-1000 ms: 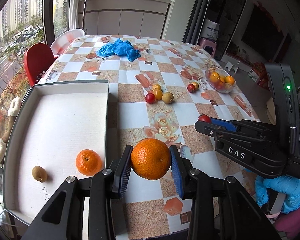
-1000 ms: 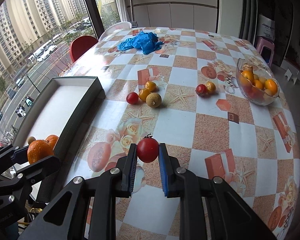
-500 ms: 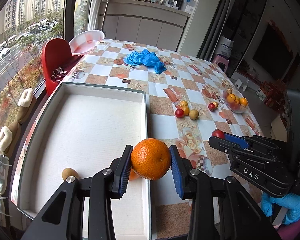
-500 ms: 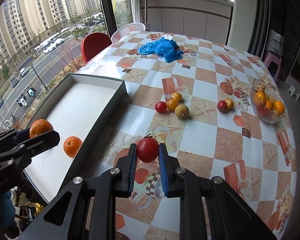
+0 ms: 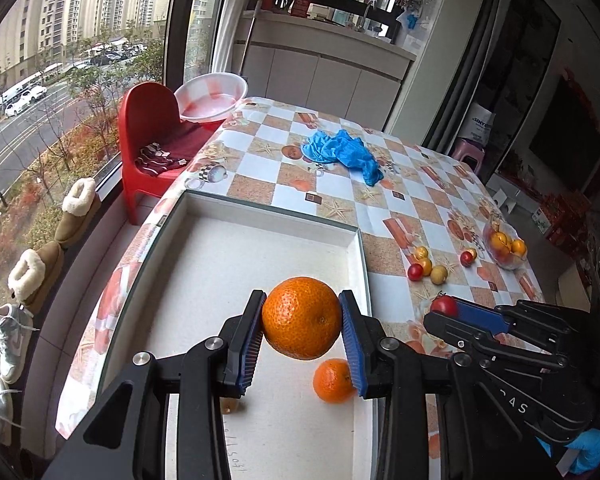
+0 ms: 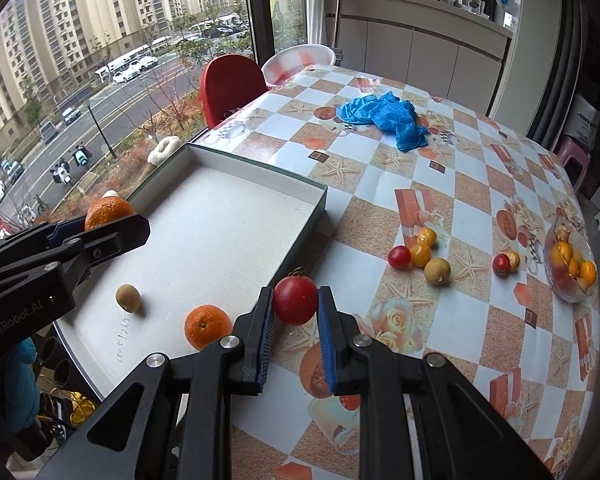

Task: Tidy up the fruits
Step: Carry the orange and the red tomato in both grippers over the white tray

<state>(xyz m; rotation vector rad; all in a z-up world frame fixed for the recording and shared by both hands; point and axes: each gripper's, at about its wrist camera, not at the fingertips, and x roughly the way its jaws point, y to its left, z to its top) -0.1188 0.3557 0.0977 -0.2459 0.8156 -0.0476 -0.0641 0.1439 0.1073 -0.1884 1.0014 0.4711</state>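
My left gripper (image 5: 302, 326) is shut on a large orange (image 5: 302, 324), held in the air over the white tray (image 5: 220, 264). In the right wrist view the same orange (image 6: 108, 211) shows at the far left in the left gripper (image 6: 100, 228). My right gripper (image 6: 296, 304) is shut on a red tomato (image 6: 295, 299), hanging by the tray's right wall (image 6: 304, 224). In the tray lie a smaller orange (image 6: 207, 326) and a brown kiwi (image 6: 128, 298). The smaller orange (image 5: 334, 380) lies below my left fingers.
On the checked tablecloth (image 6: 472, 208) sit several small red and yellow fruits (image 6: 420, 254), two more (image 6: 506, 262), a glass bowl of fruit (image 6: 572, 268) at the right edge, and a blue cloth (image 6: 384, 116) far back. A red chair (image 5: 148, 136) stands by the window.
Both grippers have moved left with their fruit. The large orange went from above the tablecloth to above the tray; the tomato now hangs at the tray's right wall.
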